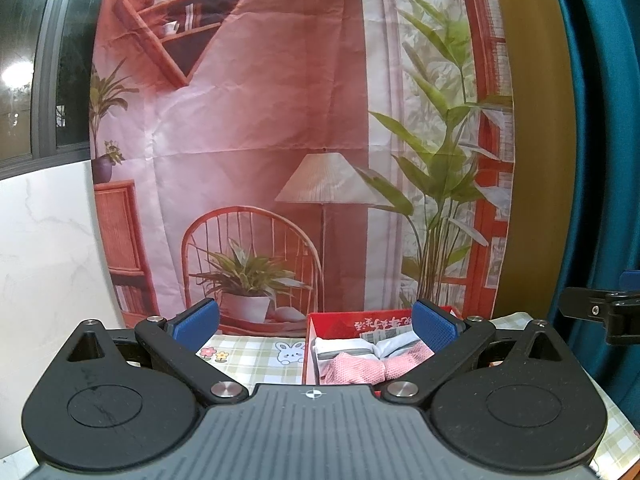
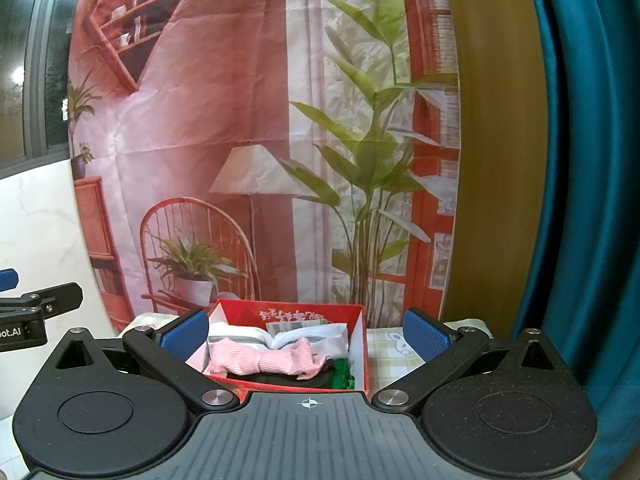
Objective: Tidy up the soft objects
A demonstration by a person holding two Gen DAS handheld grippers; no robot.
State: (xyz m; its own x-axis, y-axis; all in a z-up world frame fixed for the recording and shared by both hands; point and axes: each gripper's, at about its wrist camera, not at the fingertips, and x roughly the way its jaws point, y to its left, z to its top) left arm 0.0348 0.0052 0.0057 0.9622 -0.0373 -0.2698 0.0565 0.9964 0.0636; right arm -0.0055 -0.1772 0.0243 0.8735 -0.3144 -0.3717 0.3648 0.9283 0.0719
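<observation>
Both the left gripper [image 1: 316, 326] and right gripper [image 2: 306, 330] hang released and empty above the bench [image 1: 248, 354], since the pink cloth [image 2: 264, 362] already rests inside the red box [image 2: 358, 338] at 12 o'clock.

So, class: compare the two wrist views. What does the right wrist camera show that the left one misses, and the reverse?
Right wrist only: a green item and a dark item under the pink cloth, plus the left gripper's side at the frame edge.

Left wrist only: flower prints on the tablecloth, and the right gripper's side.

Both: the red box holding the pink cloth and white fabric, both grippers open and empty.
</observation>
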